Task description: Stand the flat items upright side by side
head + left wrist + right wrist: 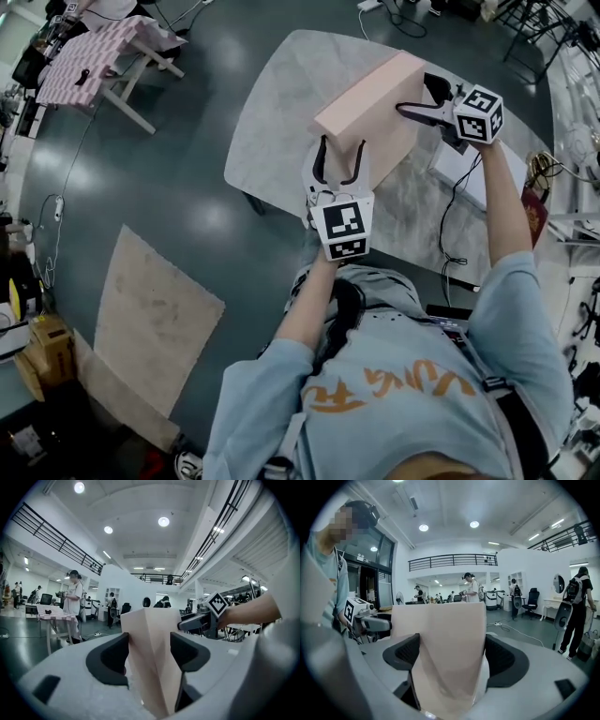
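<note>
A pale pink flat box (370, 108) is held up over the marble table (281, 103), tilted, between both grippers. My left gripper (342, 145) is shut on its near end; in the left gripper view the box (152, 658) fills the gap between the pads of that gripper (149, 641). My right gripper (417, 98) is shut on the far right side, and in the right gripper view the box (445, 639) is pressed between its pads (451, 653). Each gripper view shows the other gripper beyond the box: the right gripper (197, 620) and the left gripper (370, 620).
A white flat item (469, 173) with a black cable lies on the table's right part, and a dark red item (534, 211) lies beyond the edge. A table with a checked cloth (94, 56) stands far left. A beige mat (150, 319) covers the floor. People stand in the background.
</note>
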The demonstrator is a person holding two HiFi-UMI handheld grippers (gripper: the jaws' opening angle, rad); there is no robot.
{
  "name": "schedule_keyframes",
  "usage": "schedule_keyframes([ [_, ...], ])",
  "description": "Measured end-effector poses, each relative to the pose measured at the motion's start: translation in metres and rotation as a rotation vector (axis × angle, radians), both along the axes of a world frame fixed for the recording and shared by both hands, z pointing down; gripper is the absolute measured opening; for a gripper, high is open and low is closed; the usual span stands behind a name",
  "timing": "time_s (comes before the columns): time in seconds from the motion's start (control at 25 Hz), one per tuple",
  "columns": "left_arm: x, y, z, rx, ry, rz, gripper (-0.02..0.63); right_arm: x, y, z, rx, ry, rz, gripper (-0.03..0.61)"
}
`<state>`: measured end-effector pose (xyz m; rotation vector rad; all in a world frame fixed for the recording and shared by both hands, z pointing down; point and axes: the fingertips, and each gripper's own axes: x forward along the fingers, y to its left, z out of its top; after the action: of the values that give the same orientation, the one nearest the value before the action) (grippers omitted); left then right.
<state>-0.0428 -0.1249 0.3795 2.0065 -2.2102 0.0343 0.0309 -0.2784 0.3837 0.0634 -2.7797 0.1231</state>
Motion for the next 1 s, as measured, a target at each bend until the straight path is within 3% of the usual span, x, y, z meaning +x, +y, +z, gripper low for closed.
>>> schedule_keyframes([
  [0.48, 0.039, 0.017, -0.003, 0.029, -0.055, 0.143, 0.277, 0.059, 0.026, 0.002, 0.021, -0.004, 0.171, 0.437],
  [0.88, 0.053, 0.028, 0.0, -0.021, -0.051, 0.274, 0.276, 0.09, 0.047, 0.004, -0.006, -0.056, 0.455, 0.414],
  [1.0, 0.059, 0.031, 0.003, -0.023, -0.062, 0.303, 0.278, 0.103, 0.052, 0.021, 0.011, 0.003, 0.545, 0.37],
])
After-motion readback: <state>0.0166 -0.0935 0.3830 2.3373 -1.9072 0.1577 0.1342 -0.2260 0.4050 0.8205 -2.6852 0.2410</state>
